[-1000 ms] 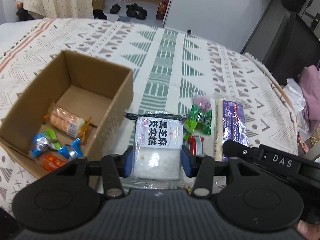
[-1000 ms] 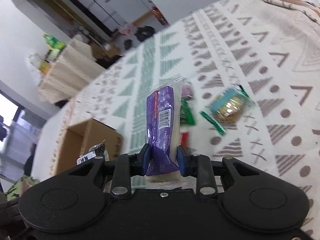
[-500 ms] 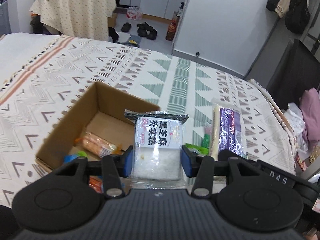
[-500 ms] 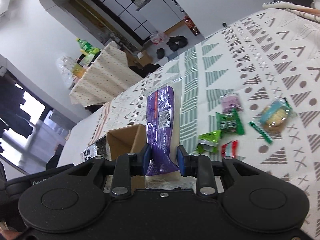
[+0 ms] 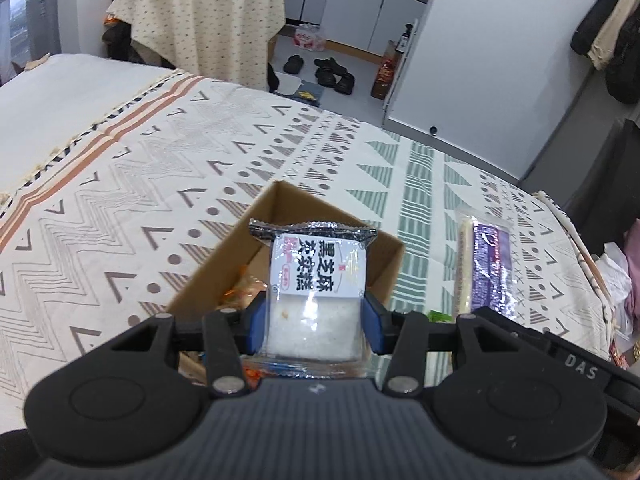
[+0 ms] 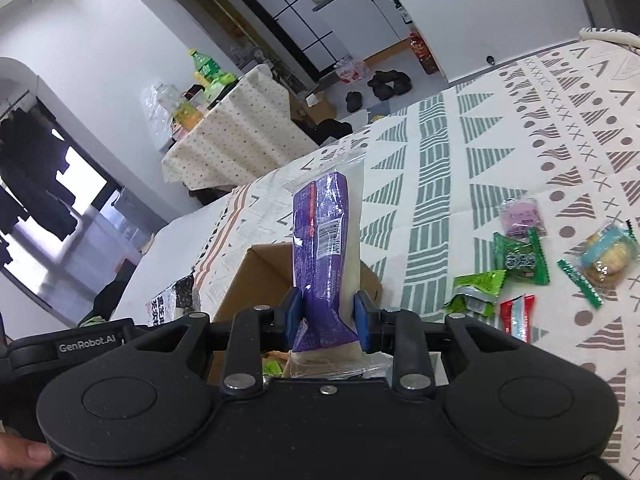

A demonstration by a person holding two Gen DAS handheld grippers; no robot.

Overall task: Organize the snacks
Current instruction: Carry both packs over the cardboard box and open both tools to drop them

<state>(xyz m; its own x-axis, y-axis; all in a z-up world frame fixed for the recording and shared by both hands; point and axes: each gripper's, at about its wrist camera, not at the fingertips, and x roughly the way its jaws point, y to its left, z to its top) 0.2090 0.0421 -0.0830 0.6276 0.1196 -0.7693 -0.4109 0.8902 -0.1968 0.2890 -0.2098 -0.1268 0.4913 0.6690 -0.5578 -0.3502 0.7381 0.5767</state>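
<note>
A white sesame-cake packet is clamped between the blue fingers of the left gripper, and a long purple-wrapped snack is pinched near its lower end by the right gripper; both are held in the air over or just before the cardboard box, which stands on the patterned bed cover. From here, a collision between the two grippers is judged the main risk, since they are carried close together toward the same small opening; the left packet can be seen at the edge of the right wrist view. The purple snack is gripped only at its tail, so it could swing or slip and catch on the box wall if it is lowered upright. If either item is released too high or too near the rim, it could land outside the box. Orange-wrapped snacks already lie in the box, though little of its inside is visible. The left gripper is held roughly level, pointing forward across the bed, with its packet upright; the right gripper is rolled markedly to one side, with the horizon tilted in its view. Several small packets, among them green sachets and a biscuit pack, are left lying on the cover to the right, well apart from the box.
</note>
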